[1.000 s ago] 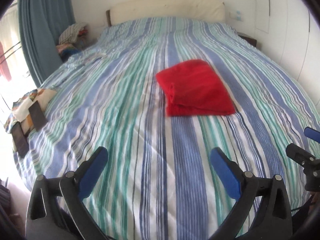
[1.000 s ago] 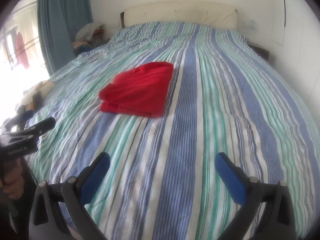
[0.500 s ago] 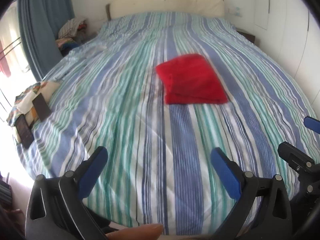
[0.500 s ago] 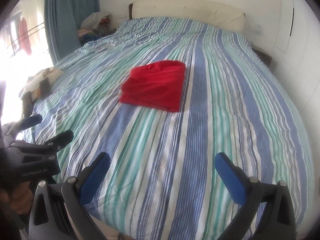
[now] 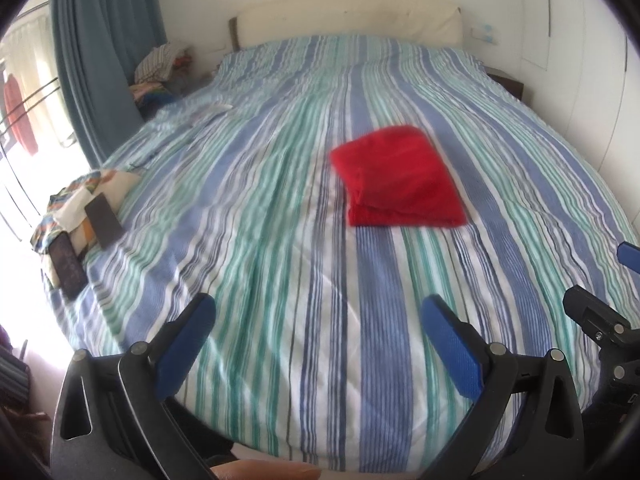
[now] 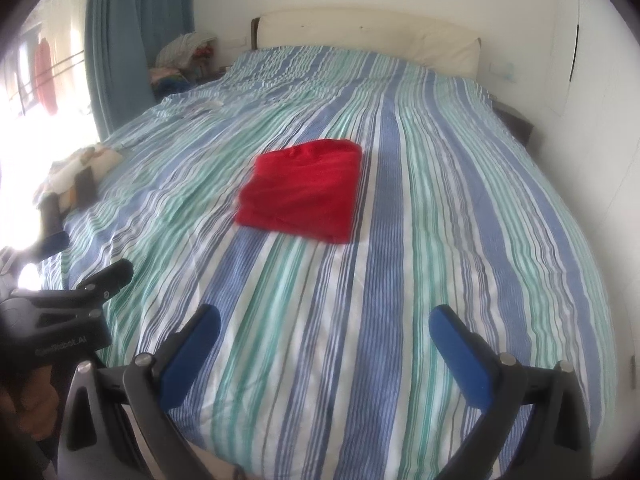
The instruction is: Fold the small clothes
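Observation:
A red garment [image 5: 402, 178] lies folded into a rectangle in the middle of the striped bed [image 5: 260, 240]; it also shows in the right wrist view [image 6: 304, 192]. My left gripper [image 5: 316, 320] is open and empty, held over the foot of the bed, well short of the garment. My right gripper [image 6: 324, 330] is open and empty too, also back at the foot of the bed. The right gripper's tips show at the right edge of the left wrist view [image 5: 600, 280]. The left gripper shows at the left of the right wrist view [image 6: 76, 264].
A patterned cloth with dark flat items [image 5: 84, 216] lies on the bed's left edge. A pile of clothes [image 5: 164, 68] sits by the blue curtain [image 5: 100, 60]. A cream headboard [image 5: 348, 16] and white walls bound the far and right sides.
Both grippers have drawn back from the garment toward the foot of the bed, still open. The red garment has stayed folded in place.

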`<state>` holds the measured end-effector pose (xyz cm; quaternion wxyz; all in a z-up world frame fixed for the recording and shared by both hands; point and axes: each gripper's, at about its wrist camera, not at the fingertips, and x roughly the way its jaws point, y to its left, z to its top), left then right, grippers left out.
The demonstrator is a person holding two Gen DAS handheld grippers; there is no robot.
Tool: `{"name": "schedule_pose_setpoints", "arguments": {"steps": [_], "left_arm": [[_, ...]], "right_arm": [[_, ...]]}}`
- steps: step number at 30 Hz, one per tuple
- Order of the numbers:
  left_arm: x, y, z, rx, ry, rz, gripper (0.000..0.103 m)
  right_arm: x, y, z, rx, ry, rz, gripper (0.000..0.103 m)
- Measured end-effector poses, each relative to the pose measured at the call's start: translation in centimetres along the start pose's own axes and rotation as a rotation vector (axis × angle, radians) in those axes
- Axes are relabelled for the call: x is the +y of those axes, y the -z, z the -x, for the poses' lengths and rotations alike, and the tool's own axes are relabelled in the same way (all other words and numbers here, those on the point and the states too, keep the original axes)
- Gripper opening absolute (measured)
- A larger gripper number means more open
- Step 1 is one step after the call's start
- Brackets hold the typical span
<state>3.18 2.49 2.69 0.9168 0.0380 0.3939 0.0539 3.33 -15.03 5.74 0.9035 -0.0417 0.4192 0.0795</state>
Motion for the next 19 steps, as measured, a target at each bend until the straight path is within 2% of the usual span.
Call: {"name": "schedule_pose_setpoints", "arguments": {"steps": [11, 14, 19], "left_arm": [[-0.14, 0.07, 0.06, -0.003, 0.002, -0.006, 0.103], [0.07, 0.18, 0.29, -0.011, 0.036, 0.003, 0.103], [0.30, 0.18, 0.64, -0.033, 0.019, 0.009, 0.103]], "right_arm": [[0.09, 0.22, -0.05, 0.003, 0.006, 0.007, 0.103], [0.12, 0.29, -0.11, 0.004, 0.005, 0.005, 0.103], [0.06, 0.32, -0.18, 0.004, 0.000, -0.001, 0.103]]}}
